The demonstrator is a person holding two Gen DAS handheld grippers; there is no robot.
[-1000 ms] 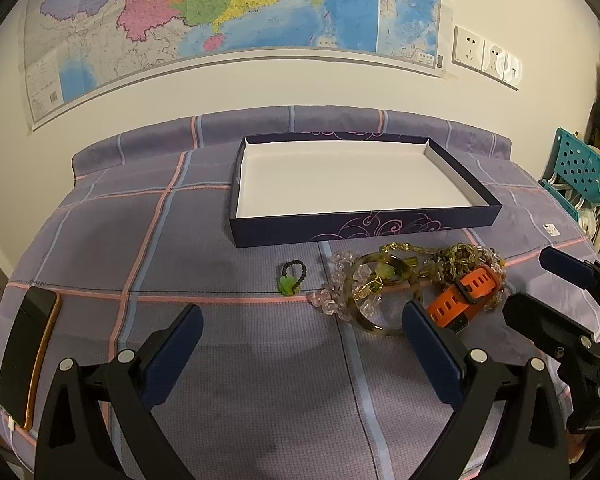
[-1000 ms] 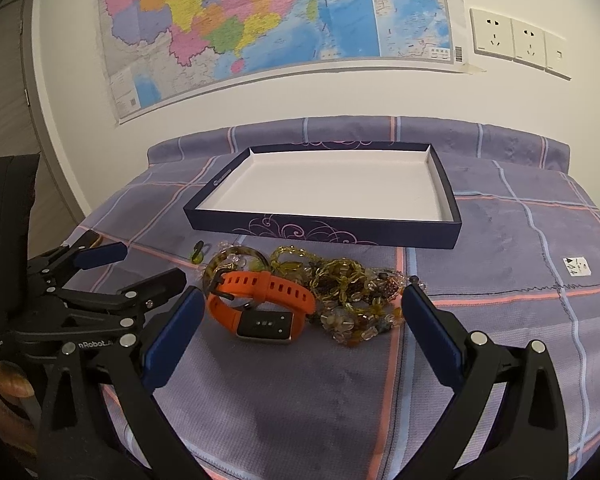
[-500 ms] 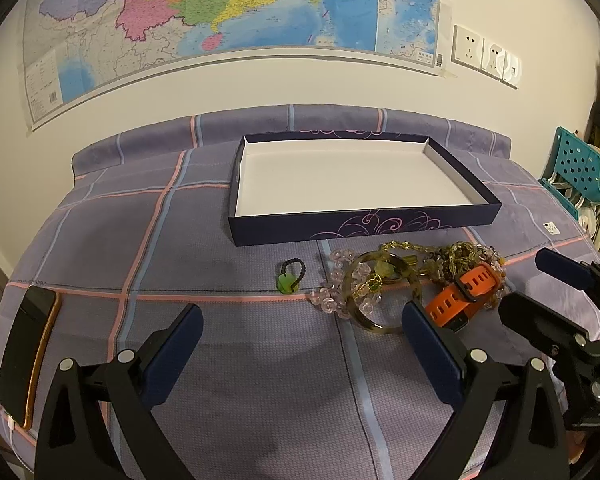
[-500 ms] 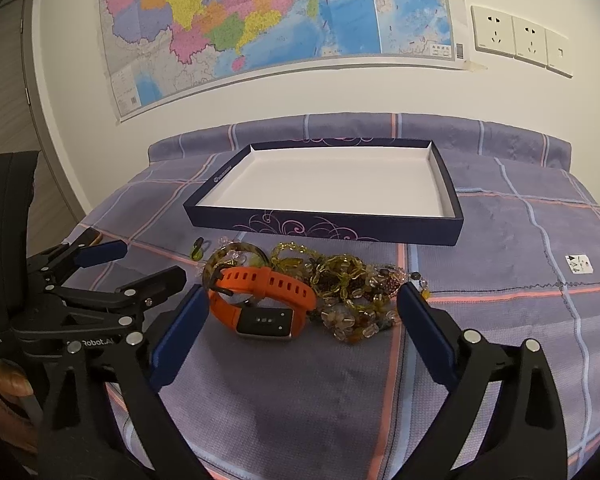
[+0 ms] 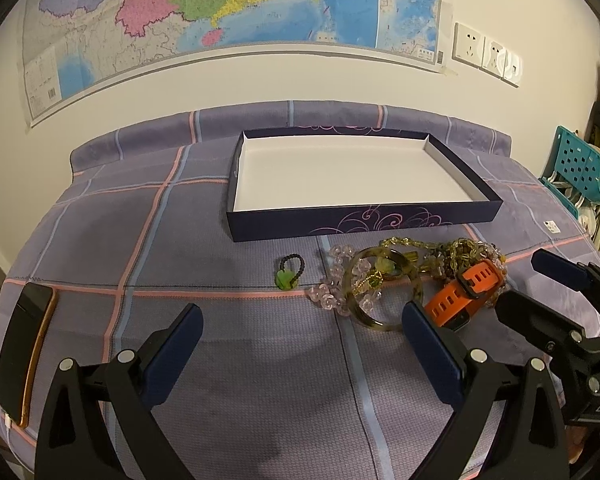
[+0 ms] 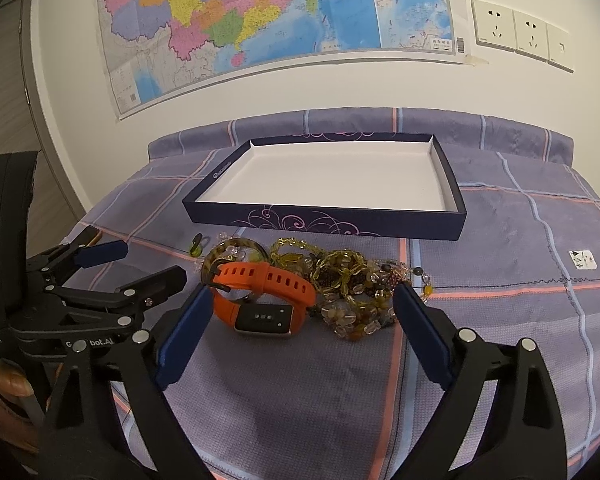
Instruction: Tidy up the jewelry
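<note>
Jewelry pile on checked bed, box tray empty.
Right gripper (image 6: 302, 322) hovered before orange watch (image 6: 265, 296), fingers wide apart, nothing between; left gripper (image 5: 300, 332) likewise apart, idle. Advisable: take the watch by its strap, lift clear of tangled bead strands (image 6: 352, 288), set in box tray (image 6: 328, 222).

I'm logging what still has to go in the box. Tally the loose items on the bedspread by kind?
Orange watch: 1
Tortoiseshell bangle: 1
Small black ring with green charm: 1
Tangle of beaded strands: 1 pile, strands uncountable
Phone: 1
Total: 5
</note>
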